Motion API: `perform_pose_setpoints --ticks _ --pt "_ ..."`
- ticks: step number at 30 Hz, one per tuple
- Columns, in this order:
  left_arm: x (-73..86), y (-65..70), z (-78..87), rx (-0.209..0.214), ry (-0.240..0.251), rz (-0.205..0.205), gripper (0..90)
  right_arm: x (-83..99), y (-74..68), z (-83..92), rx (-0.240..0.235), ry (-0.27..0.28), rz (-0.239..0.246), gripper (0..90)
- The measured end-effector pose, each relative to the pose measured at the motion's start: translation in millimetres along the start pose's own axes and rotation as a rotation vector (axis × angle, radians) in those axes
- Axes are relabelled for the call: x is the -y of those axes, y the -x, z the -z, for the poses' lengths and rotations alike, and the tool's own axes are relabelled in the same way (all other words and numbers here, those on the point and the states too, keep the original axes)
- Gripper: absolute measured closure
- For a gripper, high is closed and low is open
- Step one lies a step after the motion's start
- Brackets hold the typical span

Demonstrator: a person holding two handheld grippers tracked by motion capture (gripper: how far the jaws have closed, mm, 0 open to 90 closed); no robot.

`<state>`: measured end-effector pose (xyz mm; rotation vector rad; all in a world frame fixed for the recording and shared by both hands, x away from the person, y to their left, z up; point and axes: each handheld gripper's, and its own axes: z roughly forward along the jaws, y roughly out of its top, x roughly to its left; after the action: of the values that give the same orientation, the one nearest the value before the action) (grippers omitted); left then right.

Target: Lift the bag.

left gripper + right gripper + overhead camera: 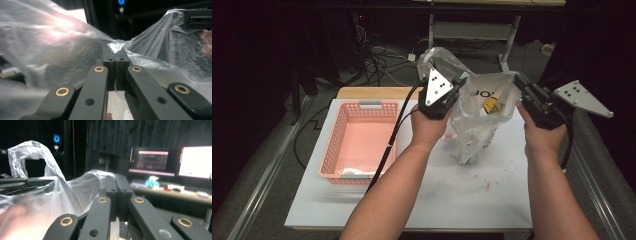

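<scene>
Both grippers pinch the clear plastic bag point(477, 117), lifted over the white table point(422, 195): the left gripper point(458, 90) on its nine-o'clock rim, the right gripper point(518, 82) at three o'clock (jaws pressed together); next, probably, carry it toward the pink basket point(360, 142) without loosening.

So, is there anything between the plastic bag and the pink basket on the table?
Nothing visible stands in the way. The left gripper and the right gripper are shut on the rim of the clear plastic bag. Between the bag and the pink basket, only the person's left forearm crosses the white table.
</scene>
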<state>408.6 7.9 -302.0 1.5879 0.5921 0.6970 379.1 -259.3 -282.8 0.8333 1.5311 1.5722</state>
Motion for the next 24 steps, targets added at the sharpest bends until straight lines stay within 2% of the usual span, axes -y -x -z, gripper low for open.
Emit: perform_pose_setpoints --ticks 5,8,11,16,23,24 --pt "22.0 -4.9 1.3 0.0 -0.057 0.035 87.6 30.6 -4.2 -8.1 -0.01 -0.07 -0.02 90.0" --pt "29.3 -7.1 8.3 0.003 -0.079 0.032 86.6 43.8 -5.0 -12.4 -0.014 -0.114 -0.014 90.0" --pt "35.7 -5.8 16.6 0.005 -0.116 0.037 75.1 53.3 -2.5 -16.3 -0.006 -0.15 -0.01 90.0" --pt "46.0 4.1 36.6 0.052 -0.148 0.062 56.6 60.0 -0.6 -18.9 0.01 -0.183 -0.018 90.0" --pt "63.6 16.7 74.2 0.091 -0.173 0.113 41.9 58.4 -1.9 -17.0 0.009 -0.189 0.005 90.0" --pt "67.9 19.8 79.2 0.082 -0.189 0.101 39.4 58.3 -2.2 -16.3 0.007 -0.194 0.004 90.0"
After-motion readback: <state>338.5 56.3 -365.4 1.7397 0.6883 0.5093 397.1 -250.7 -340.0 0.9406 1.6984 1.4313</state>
